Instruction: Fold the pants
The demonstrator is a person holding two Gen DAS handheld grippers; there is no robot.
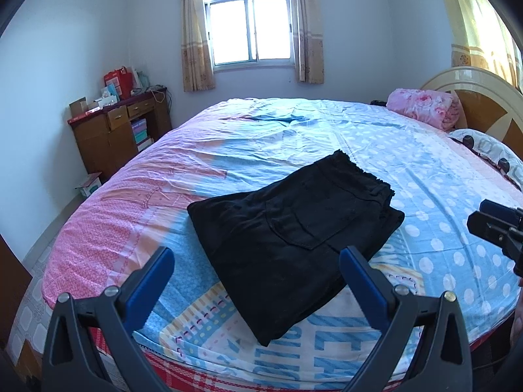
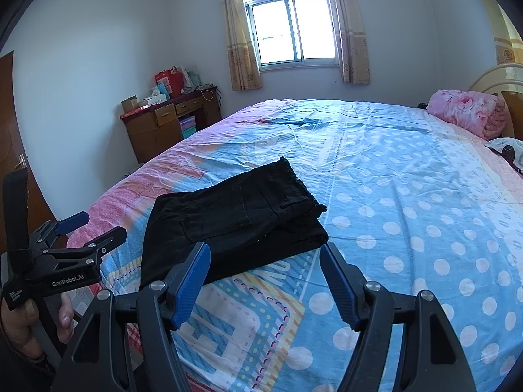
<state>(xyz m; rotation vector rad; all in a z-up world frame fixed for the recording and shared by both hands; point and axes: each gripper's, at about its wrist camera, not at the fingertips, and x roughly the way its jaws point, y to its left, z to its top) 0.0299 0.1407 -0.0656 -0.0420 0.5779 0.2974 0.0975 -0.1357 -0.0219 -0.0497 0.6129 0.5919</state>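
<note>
A bedroom with pale walls, a curtained window [image 1: 250, 29] at the far side and a brown wooden desk [image 1: 117, 134] at far left. A wide bed with a pink-and-blue patterned sheet [image 1: 408, 170] fills the scene; a rolled pink floral blanket [image 1: 425, 106] lies at its far right by the headboard. The black pants [image 1: 291, 238], folded into a compact rectangle with a back pocket facing up, lie flat on the near part of the sheet. The left gripper [image 1: 256, 266] hovers just above the near edge of the pants, blue-padded jaws spread apart, nothing between them. The right gripper [image 2: 264, 269], to the right of the left one, also hovers near the fold's near edge, jaws apart and empty. A hand [image 2: 29, 323] holds the left gripper's handle in the right wrist view.
</note>
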